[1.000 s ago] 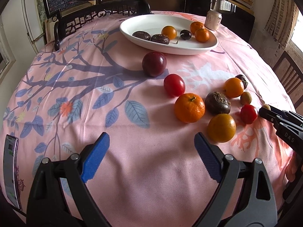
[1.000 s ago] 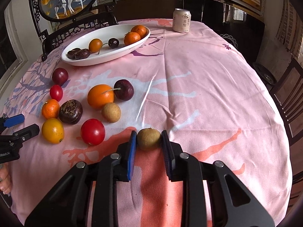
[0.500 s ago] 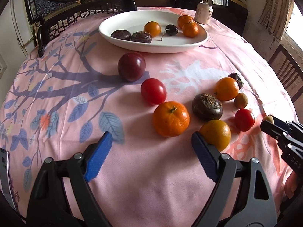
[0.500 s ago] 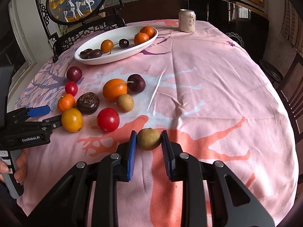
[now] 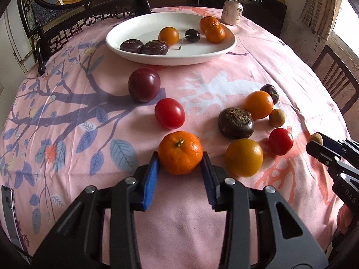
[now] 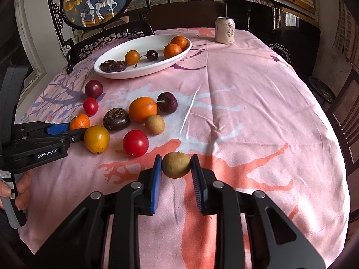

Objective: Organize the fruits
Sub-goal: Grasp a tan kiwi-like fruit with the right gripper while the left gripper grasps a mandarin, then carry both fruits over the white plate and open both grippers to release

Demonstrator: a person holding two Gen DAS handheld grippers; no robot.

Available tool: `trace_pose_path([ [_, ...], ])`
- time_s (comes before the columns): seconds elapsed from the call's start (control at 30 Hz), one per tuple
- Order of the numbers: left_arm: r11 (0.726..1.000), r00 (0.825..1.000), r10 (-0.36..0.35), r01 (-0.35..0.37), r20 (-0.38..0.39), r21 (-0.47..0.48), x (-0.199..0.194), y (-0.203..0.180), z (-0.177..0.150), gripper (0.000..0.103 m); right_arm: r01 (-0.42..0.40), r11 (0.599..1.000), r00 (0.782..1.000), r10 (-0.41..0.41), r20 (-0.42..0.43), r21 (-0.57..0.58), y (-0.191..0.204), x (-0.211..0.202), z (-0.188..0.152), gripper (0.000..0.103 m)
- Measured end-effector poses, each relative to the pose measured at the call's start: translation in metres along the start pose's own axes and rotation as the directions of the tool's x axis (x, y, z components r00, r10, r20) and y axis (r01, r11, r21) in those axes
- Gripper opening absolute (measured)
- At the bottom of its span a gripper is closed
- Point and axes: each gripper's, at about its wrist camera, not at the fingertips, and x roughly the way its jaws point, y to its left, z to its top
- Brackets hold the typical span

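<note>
My left gripper (image 5: 180,160) is shut on a small mandarin (image 5: 180,152) that rests on the pink tablecloth; the mandarin also shows in the right wrist view (image 6: 79,121). My right gripper (image 6: 176,168) is shut on a brown longan (image 6: 176,165) and holds it just above the cloth. A white oval plate (image 5: 170,58) at the back holds several fruits. Loose fruits lie between: a plum (image 5: 144,84), a red tomato (image 5: 169,113), a yellow-orange fruit (image 5: 244,157), a dark water chestnut (image 5: 236,123).
A drink can (image 6: 225,30) stands at the far edge of the table. A carved dark chair (image 5: 89,22) stands behind the plate. Another longan (image 6: 154,124), an orange (image 6: 143,109), a cherry (image 6: 167,103) and a second tomato (image 6: 135,143) lie on the cloth.
My left gripper moved forward to the mandarin and closed on it. My right gripper kept its hold on the longan and rose a little.
</note>
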Motion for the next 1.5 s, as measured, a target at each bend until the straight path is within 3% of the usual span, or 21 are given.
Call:
trace_pose_path([
  [0.2,1.0,0.999,-0.002,0.002,0.05,0.014,-0.029,0.008,0.002,0.038,-0.003,0.999,1.0,0.004,0.03,-0.042,0.007,-0.009,0.01,0.026],
  [0.43,1.0,0.988,-0.022,0.02,0.155,0.016,-0.072,0.013,0.034,0.038,-0.012,0.995,0.988,0.028,0.15,-0.103,0.017,-0.032,0.044,0.026],
  [0.7,1.0,0.98,0.002,-0.002,0.197,-0.002,-0.06,0.015,0.09,0.038,-0.024,0.984,0.963,0.071,0.26,-0.179,0.038,-0.03,0.097,0.026],
  [0.9,0.997,0.987,0.028,-0.016,0.16,-0.071,-0.015,0.025,0.127,0.038,0.001,0.972,0.972,0.054,0.227,-0.236,0.055,0.017,0.132,0.026],
  [1.27,0.991,0.996,0.048,-0.038,0.076,-0.132,0.049,0.036,0.156,0.038,-0.032,0.962,0.995,0.056,0.081,-0.27,0.063,0.102,0.158,0.026],
  [1.3,0.989,0.996,0.045,-0.034,0.075,-0.141,0.052,0.036,0.158,0.039,-0.033,0.962,0.996,0.055,0.073,-0.272,0.065,0.106,0.158,0.026],
  [1.37,0.987,0.994,0.053,-0.038,0.095,-0.155,0.056,0.037,0.162,0.053,-0.031,0.962,0.996,0.054,0.077,-0.27,0.067,0.112,0.159,0.032],
  [1.4,0.984,0.992,0.07,-0.052,0.104,-0.169,0.054,0.039,0.163,0.07,-0.042,0.962,0.994,0.067,0.085,-0.269,0.067,0.113,0.159,0.037],
  [1.5,0.982,0.986,0.095,-0.069,0.14,-0.177,0.044,0.042,0.159,0.074,-0.079,0.968,0.991,0.102,0.084,-0.24,0.063,0.11,0.156,0.038],
])
